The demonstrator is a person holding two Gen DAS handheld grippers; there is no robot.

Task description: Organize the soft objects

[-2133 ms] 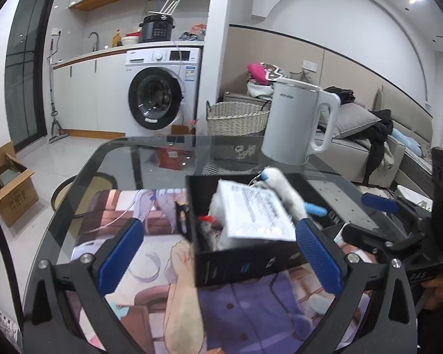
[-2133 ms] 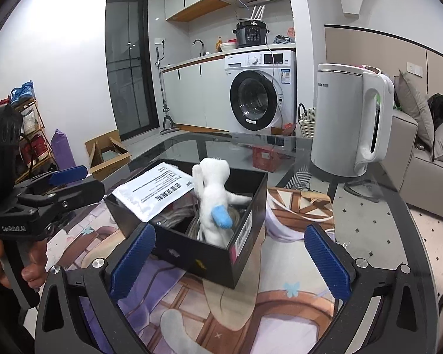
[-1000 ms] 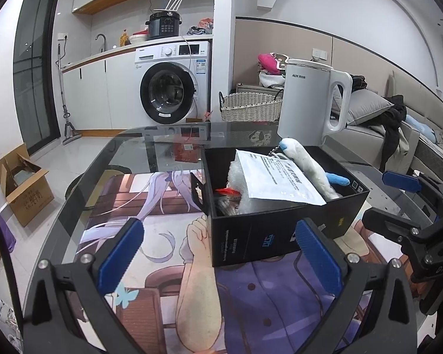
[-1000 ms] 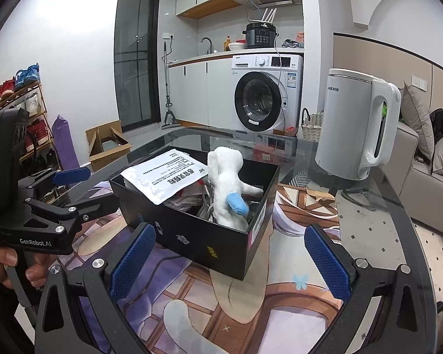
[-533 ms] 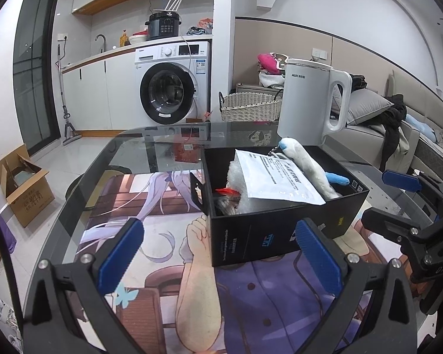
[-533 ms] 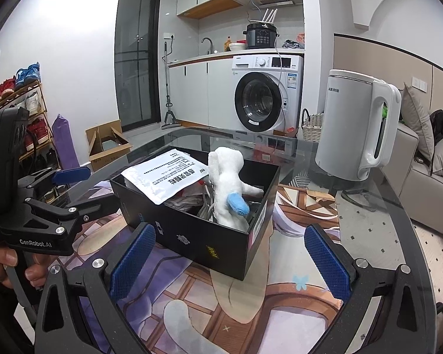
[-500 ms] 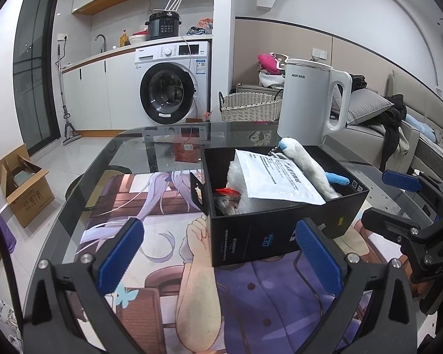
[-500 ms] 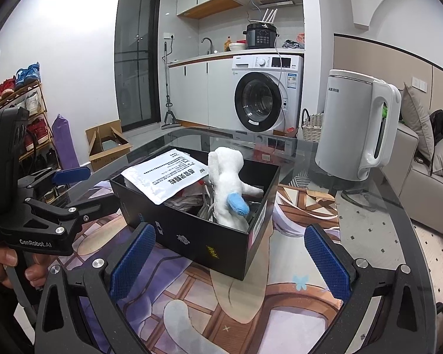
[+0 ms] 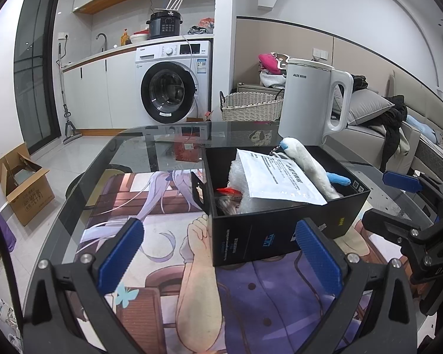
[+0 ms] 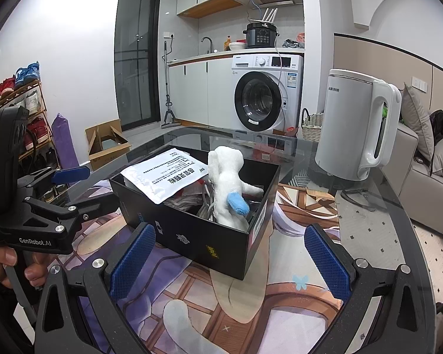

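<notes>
Soft white plush toy with a blue limb (image 10: pixel 227 188) sits inside the open black cardboard box (image 10: pixel 221 244), propped against the box's right-hand end wall, its head rising above the rim. Beside it in the box: a white printed plastic pouch (image 10: pixel 165 178) overhanging the left-hand end, crumpled white wrapping (image 9: pixel 236 174) beneath, and grey cords. The box rests on an illustrated mat over the glass table (image 9: pixel 127 147); a white electric kettle (image 10: pixel 357 126) stands beyond the box, well apart from it.

Left gripper (image 9: pixel 218 253): fingers spread wide, nothing between them, facing the box's long side wall. Right gripper (image 10: pixel 227 258): likewise spread and empty, facing the box corner nearest the toy.

Governing relation: seen from the right gripper, the toy lies straight ahead and slightly above the fingertips, its long axis near upright with a slight lean. Seen from the left gripper, the same toy lies at the far end of the box, partly covered by the pouch. Judgement: the right gripper is nearer and has the clearer line; the box wall stands between its fingers and the toy's lower body, so only the upper part is open to a grasp
</notes>
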